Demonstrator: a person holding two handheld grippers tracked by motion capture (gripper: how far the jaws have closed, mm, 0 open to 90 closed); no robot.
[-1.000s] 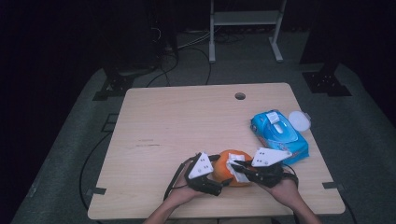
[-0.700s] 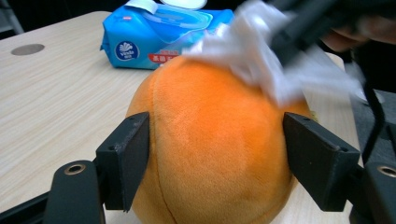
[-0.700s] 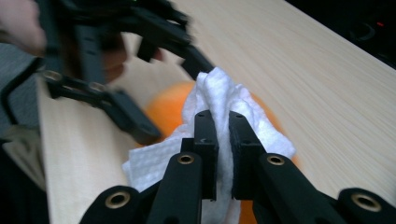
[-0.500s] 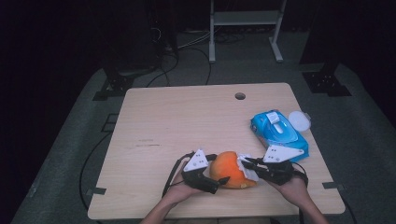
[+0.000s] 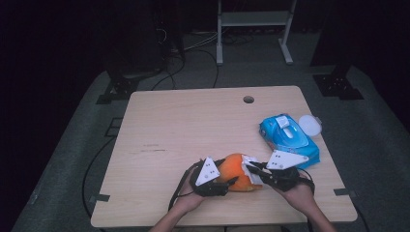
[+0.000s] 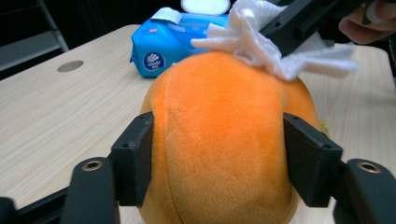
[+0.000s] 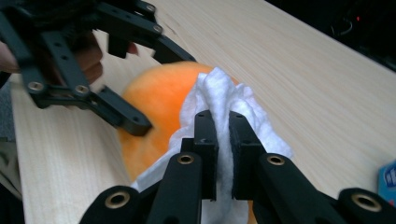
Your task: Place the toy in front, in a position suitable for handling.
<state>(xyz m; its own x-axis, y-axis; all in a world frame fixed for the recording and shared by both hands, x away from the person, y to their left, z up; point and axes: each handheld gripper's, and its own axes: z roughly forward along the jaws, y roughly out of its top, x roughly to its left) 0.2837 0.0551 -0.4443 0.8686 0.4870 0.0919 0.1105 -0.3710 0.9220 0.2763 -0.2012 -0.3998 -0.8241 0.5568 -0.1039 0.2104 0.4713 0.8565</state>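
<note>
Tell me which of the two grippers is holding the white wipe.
The right gripper: its jaws are shut on the white wipe and press it onto the orange plush toy. The left gripper instead clamps the toy's sides, having just closed.

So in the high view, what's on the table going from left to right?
Left gripper → orange plush ball → right gripper holding a white wipe → blue pack of wipes → white lid.

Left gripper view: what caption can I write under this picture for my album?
Left claw squeezes a round orange plush toy while the right claw wipes its top with a crumpled white wipe.
</note>
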